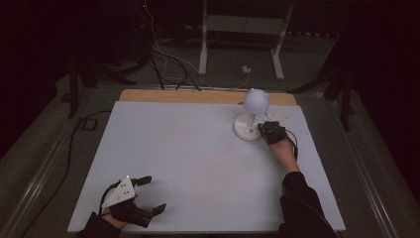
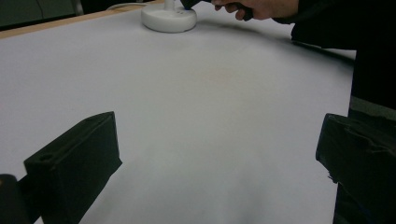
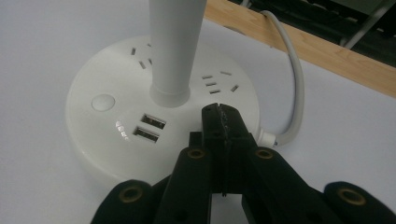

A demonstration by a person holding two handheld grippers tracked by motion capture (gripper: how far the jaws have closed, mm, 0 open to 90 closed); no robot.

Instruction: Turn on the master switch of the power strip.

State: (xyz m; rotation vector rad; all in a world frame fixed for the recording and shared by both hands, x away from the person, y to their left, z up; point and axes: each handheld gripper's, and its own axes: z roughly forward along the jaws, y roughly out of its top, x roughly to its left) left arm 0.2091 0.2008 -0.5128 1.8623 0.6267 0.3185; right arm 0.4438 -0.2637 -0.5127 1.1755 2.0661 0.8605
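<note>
While the left gripper (image 1: 147, 194) rests w/ jaws spread wide at the white surface's (image 1: 188, 163) near-left corner, the right gripper (image 3: 223, 122), jaws pressed together, sits over the lamp's base (image 3: 112, 135), far right.

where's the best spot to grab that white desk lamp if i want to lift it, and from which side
Grip the lamp by its upright stem, low down just above the round base. The stem is narrow enough for the jaws; the base is too wide and flat, the globe head round and probably slippery. Come in level from the person's side, where the right gripper is, away from the cord.
</note>
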